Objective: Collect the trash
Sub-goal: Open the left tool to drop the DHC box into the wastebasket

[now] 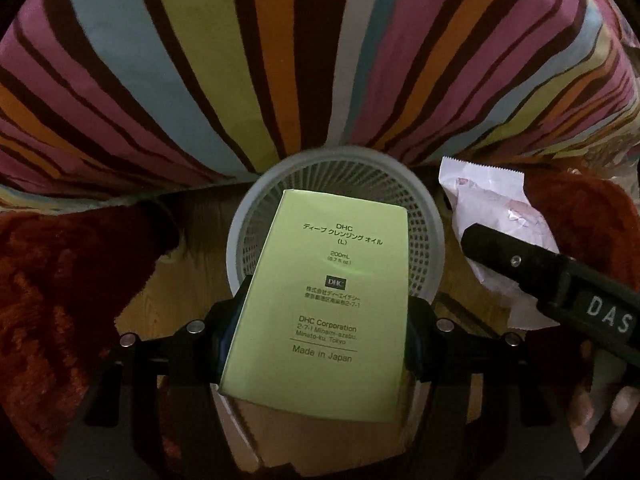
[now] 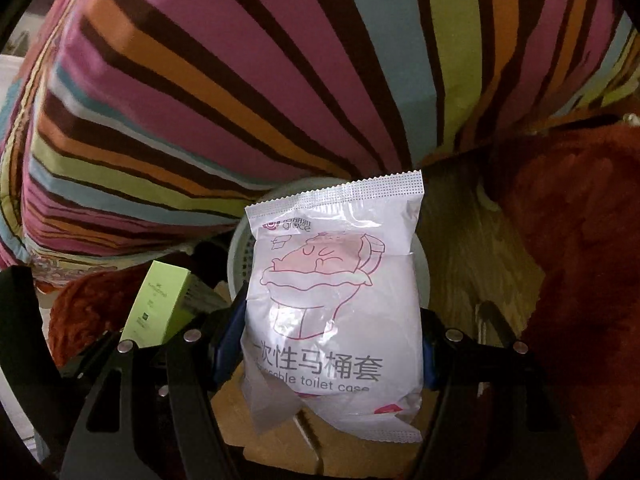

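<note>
My left gripper [image 1: 316, 344] is shut on a light green DHC carton [image 1: 320, 300] and holds it over the round grey mesh waste basket [image 1: 428, 240] on the floor. My right gripper [image 2: 324, 344] is shut on a white plastic packet with a pink toilet drawing [image 2: 336, 300], held above the same basket's rim [image 2: 424, 264]. In the left wrist view the packet [image 1: 492, 216] and a right fingertip [image 1: 496, 248] show at the right. In the right wrist view the green carton [image 2: 156, 304] shows at the left.
A bed edge with a striped cover [image 1: 280, 60] rises just behind the basket. Dark red shaggy rugs [image 1: 60, 280] lie left and right [image 2: 580, 260] on the wooden floor [image 2: 480, 240]. A cardboard piece [image 2: 340, 448] lies below the grippers.
</note>
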Available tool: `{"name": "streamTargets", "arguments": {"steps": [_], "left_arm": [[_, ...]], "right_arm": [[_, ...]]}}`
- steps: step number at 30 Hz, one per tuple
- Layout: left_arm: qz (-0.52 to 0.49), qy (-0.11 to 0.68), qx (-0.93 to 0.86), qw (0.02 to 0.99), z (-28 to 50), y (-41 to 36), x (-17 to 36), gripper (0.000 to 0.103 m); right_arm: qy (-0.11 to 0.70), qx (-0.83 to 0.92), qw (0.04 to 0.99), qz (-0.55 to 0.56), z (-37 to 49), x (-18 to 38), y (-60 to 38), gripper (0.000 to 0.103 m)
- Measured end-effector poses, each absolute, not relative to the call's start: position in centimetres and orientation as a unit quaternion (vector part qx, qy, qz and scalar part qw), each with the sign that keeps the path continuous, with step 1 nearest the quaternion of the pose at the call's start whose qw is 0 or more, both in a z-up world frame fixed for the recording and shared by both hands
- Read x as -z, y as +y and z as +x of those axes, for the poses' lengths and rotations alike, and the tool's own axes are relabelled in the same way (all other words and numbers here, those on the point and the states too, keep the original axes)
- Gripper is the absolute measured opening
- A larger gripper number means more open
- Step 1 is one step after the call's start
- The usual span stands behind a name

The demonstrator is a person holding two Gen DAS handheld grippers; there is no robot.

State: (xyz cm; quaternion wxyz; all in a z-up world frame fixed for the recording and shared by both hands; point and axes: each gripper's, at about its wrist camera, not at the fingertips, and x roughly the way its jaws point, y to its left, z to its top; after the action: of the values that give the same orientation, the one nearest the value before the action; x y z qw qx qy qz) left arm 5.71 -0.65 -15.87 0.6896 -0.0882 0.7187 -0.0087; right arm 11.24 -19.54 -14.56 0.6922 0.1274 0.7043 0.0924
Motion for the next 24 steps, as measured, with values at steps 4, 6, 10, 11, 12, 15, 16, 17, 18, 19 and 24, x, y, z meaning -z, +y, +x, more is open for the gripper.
{"name": "streamTargets", "arguments": {"steps": [4,6,10,11,12,15,16,17,18,19,24], "left_arm": [[-0.088,0.74,0.004,0.667,5.8,-0.7,17.7,0.062],[-0.09,0.748,0.002,0.657,5.8,-0.7,18.4,0.062],[-0.097,0.76,-0.004,0.643,5.9,-0.6,19.3,0.062],[-0.1,0.762,-0.006,0.64,5.9,-0.5,19.6,0.062],[-0.103,0.765,-0.009,0.635,5.9,-0.4,20.0,0.062],[-0.109,0.773,-0.012,0.625,6.0,-0.4,20.8,0.062],[-0.11,0.775,-0.013,0.622,6.0,-0.4,21.1,0.062],[-0.111,0.778,-0.013,0.618,6.0,-0.4,21.4,0.062],[-0.111,0.78,-0.013,0.616,6.1,-0.4,21.7,0.062],[-0.11,0.783,-0.014,0.612,6.1,-0.4,22.0,0.062],[-0.108,0.798,-0.016,0.592,6.2,-0.6,23.9,0.062]], "right_arm": [[0.717,-0.085,0.681,0.122,11.5,15.4,-19.9,0.065],[0.722,-0.081,0.676,0.12,11.5,15.8,-19.8,0.065],[0.736,-0.069,0.663,0.118,11.9,17.2,-19.1,0.065],[0.737,-0.068,0.662,0.118,12.1,17.5,-18.9,0.065],[0.743,-0.063,0.656,0.117,12.1,18.1,-18.9,0.065],[0.751,-0.058,0.648,0.116,12.3,18.9,-18.5,0.065],[0.752,-0.057,0.646,0.116,12.3,19.2,-18.3,0.065],[0.756,-0.055,0.642,0.116,12.4,19.6,-18.2,0.065],[0.759,-0.054,0.638,0.117,12.4,20.0,-17.9,0.065],[0.76,-0.052,0.637,0.117,12.5,20.2,-17.8,0.065],[0.774,-0.041,0.618,0.128,12.6,21.5,-18.1,0.065]]}}
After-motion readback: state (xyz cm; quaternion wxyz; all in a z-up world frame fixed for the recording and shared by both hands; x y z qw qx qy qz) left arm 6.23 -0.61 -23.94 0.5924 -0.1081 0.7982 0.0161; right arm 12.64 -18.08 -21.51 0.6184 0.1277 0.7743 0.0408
